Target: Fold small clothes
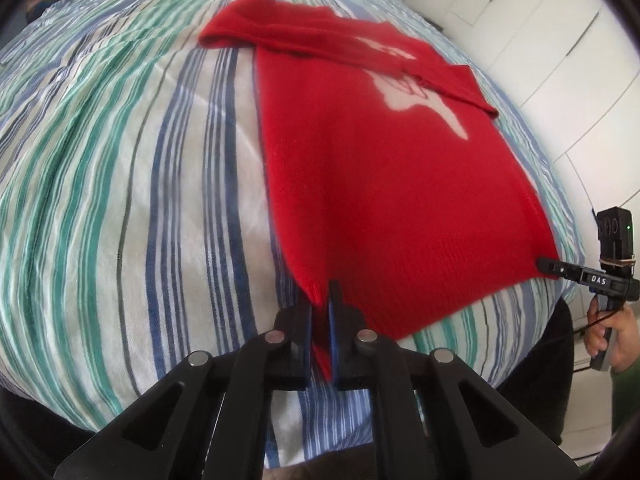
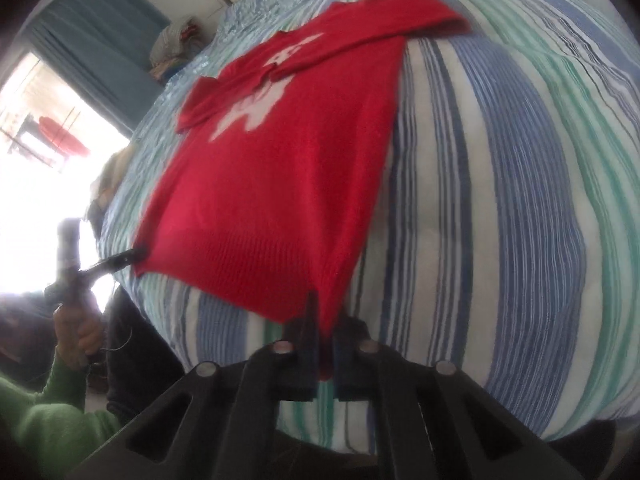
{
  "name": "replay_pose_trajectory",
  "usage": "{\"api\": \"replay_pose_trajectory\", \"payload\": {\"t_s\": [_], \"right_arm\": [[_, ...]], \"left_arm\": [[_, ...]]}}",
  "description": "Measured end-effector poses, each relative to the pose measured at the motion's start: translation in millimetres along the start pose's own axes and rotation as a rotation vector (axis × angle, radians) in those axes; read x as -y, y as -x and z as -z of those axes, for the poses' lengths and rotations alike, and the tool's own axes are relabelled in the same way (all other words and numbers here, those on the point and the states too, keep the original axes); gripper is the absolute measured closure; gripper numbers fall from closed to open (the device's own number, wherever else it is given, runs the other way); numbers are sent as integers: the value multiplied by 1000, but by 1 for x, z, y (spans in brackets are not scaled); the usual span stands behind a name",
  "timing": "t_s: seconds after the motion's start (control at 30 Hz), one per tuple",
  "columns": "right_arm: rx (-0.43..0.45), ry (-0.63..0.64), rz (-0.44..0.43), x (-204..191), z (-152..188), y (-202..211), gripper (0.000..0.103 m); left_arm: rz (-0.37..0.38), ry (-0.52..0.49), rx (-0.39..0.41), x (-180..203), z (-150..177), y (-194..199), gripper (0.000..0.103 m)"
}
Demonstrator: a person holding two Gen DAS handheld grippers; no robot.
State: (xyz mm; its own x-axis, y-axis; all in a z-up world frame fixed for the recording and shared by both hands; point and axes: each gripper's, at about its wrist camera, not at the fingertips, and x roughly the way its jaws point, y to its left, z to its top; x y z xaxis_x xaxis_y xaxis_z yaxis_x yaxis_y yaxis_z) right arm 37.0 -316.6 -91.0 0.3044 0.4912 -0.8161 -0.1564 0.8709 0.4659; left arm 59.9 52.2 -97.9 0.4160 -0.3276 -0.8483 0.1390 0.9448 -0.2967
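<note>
Both grippers pinch the jumper's [image 1: 360, 184] hem corners: left gripper [image 1: 321, 300], right gripper [image 2: 326, 320]. Its body lies flat ahead on the bed [image 1: 120, 160]. Lift both corners evenly, keeping the hem taut, and carry it forward toward the sleeves.

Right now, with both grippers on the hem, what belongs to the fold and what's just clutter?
Job:
red sweater
left gripper, shut on a hem corner
right gripper, shut on the other corner
striped bedding, the work surface

Lying about:
pile of clothes
white cupboard doors
</note>
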Motion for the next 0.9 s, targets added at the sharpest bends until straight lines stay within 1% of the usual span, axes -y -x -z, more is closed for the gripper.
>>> {"api": "replay_pose_trajectory", "payload": {"t_s": [0.07,0.17,0.37,0.47,0.7,0.83,0.9], "right_arm": [[-4,-30,13,5,4,-11,99],[26,-54,15,11,7,-12,99],[58,-128,-30,24,12,-13,100],[64,-133,-30,23,14,-9,100],[77,-168,-51,26,17,-9,100],[78,-179,-39,26,19,-6,99],[76,-178,-20,23,19,-6,99]], "left_arm": [[-7,1,7,0,0,-1,98],[-4,12,9,-2,1,-4,98],[-21,18,17,0,2,-7,98],[-30,9,24,2,2,-8,98],[-16,40,27,-2,4,-8,98],[-43,24,14,2,3,-7,98],[-62,9,8,6,1,-8,98]]}}
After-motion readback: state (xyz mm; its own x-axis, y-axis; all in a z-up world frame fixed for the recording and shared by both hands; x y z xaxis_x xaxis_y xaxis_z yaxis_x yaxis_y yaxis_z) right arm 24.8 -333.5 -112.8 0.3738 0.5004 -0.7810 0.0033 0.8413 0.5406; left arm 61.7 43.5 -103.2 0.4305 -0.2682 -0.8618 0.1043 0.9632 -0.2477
